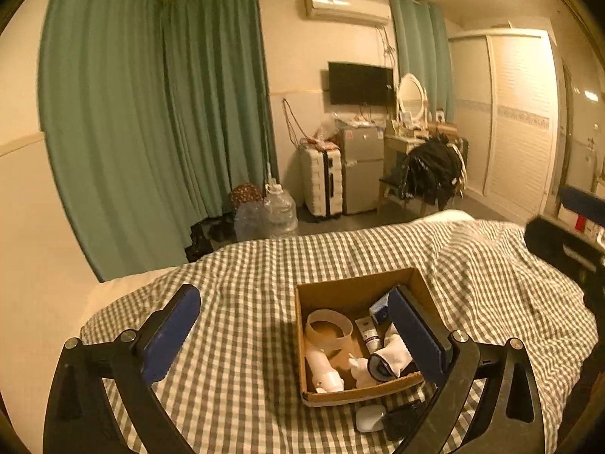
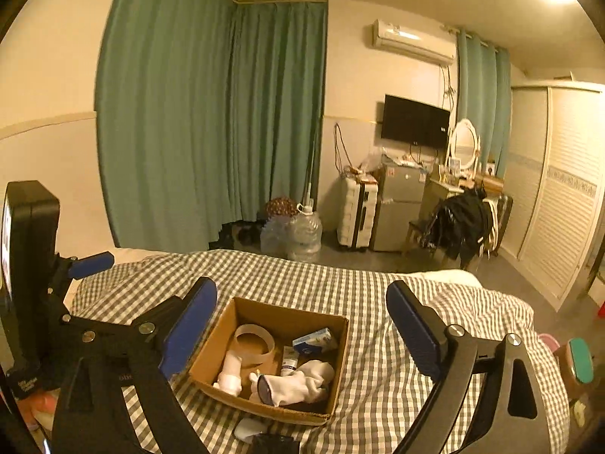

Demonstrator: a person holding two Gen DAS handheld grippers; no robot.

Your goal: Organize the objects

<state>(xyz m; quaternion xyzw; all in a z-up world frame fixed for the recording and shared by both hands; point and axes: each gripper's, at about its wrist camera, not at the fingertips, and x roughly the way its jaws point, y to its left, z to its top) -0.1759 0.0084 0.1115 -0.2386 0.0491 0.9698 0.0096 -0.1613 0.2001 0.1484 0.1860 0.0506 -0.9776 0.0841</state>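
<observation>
Right wrist view: an open cardboard box (image 2: 272, 355) of toiletries is seen ahead between the right gripper's (image 2: 302, 325) wide, empty jaws; the left gripper (image 1: 295, 325) is likewise spread, nothing held.

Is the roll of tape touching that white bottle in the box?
Touching: the right wrist view shows the tape roll resting against the white bottle.

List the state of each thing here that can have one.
left gripper: open, empty
right gripper: open, empty
cardboard box: open-topped, upright on the bed, partly filled
tape roll: inside box, lying flat
white sock: inside box, crumpled
television: off
wardrobe doors: shut
</observation>
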